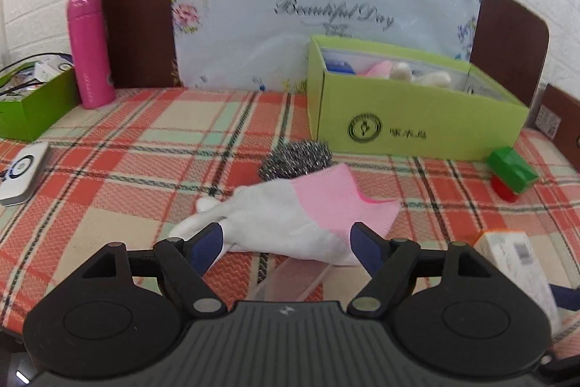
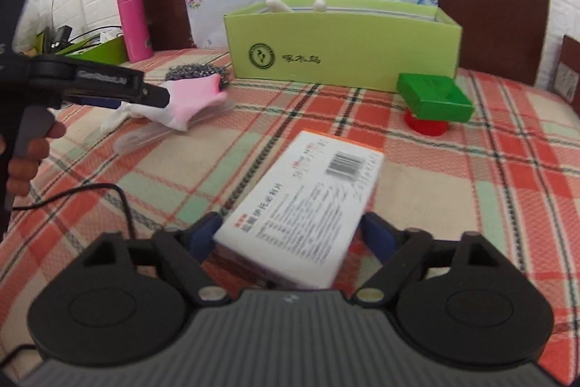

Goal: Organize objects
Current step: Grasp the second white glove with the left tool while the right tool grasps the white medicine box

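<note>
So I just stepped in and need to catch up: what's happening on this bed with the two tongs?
A person is tidying loose items on the plaid bedspread. The left tongs are open around a white and pink glove lying in front of a steel scourer. The right tongs straddle a white medicine box; whether they grip it is unclear. Behind stands a green cardboard box, already holding items.

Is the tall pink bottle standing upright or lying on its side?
Upright. The tall pink bottle stands on its base at the back of the checked cloth, cap on top, beside a green box.
</note>
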A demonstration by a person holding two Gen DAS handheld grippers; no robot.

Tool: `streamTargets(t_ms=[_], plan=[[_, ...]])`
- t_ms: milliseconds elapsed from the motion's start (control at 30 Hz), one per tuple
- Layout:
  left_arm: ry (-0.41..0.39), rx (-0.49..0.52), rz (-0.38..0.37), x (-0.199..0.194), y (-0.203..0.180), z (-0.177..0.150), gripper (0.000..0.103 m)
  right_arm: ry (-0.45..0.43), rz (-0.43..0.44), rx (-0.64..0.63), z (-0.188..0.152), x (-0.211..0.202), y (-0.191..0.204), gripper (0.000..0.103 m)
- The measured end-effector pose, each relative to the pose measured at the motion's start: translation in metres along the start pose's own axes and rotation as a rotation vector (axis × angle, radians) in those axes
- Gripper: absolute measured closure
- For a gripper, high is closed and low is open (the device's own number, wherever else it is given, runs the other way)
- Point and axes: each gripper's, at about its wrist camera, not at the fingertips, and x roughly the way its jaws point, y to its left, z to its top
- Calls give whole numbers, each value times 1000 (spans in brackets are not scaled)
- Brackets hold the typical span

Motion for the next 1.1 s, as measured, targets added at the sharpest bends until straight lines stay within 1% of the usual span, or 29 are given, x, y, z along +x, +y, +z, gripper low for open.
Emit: streamTargets(t_ms=[67, 100, 133, 167, 200, 267, 367, 467, 500, 533, 600, 633, 667, 700, 733, 767, 800, 833, 867, 900, 933, 1000, 1033, 1067, 1100], plan=[[10, 4, -14, 6, -4, -1, 23, -2, -11, 30, -1, -6, -12, 31], [8, 0, -26, 6, -6, -3, 26, -2, -22, 42, -3, -8, -19, 32], [12, -9, -43, 5, -7, -4, 53, -2, -36, 52, -5, -11, -26, 33], [40, -19, -65, 5, -8, -4, 76, -2, -49, 59, -8, -13, -33, 34], [57, -28, -80, 3, -11, -5, 79, -3, -61, 65, -11, -16, -39, 34], [79, -28, -141, -6, -18, -7, 101, -8, -77, 83, -17, -23, -51, 36], [106, -20, -254, -21, -38, -15, 102, -16, -103, 113, -23, -30, -64, 36], [117, -18, -375, -36, -61, -26, 102, -22, -103, 135, -25, -33, -71, 36], [112, -5, -399, -41, -68, -28, 102, -21, -104, 133, -25, -32, -70, 36], [99, 11, -399, -45, -73, -29, 102, -19, -108, 123, -24, -32, -69, 35], [32, 38, -341, -51, -74, -25, 100, -17, -117, 101, -24, -31, -67, 35], [4, 43, -299, -50, -70, -22, 93, -18, -118, 99, -25, -31, -66, 35], [-15, 37, -255, -48, -63, -18, 78, -20, -117, 100, -25, -31, -66, 35], [-28, 21, -230, -45, -56, -15, 69, -21, -115, 103, -25, -30, -66, 35], [-45, -8, -211, -40, -45, -12, 50, -22, -113, 104, -25, -30, -66, 34], [-57, -38, -194, -35, -36, -9, 42, -23, -112, 105, -26, -30, -66, 33], [-60, -53, -185, -30, -29, -7, 37, -24, -109, 104, -26, -30, -65, 31], [-60, -55, -186, -26, -25, -6, 36, -23, -108, 101, -26, -29, -64, 29], [-50, -47, -200, -20, -22, -5, 29, -22, -109, 95, -26, -28, -63, 26], [-27, -24, -224, -12, -20, -4, 26, -19, -112, 87, -26, -27, -61, 24], [-5, -3, -231, -6, -20, -5, 23, -17, -116, 80, -26, -26, -60, 22], [22, 34, -190, 6, -23, -9, 23, -15, -121, 75, -25, -26, -58, 21], [28, 50, -174, 8, -25, -11, 27, -16, -119, 77, -26, -26, -58, 21], [41, 60, -173, 10, -27, -14, 50, -16, -116, 81, -26, -26, -59, 21], [50, 41, -201, 9, -26, -15, 61, -17, -114, 84, -26, -26, -59, 21]])
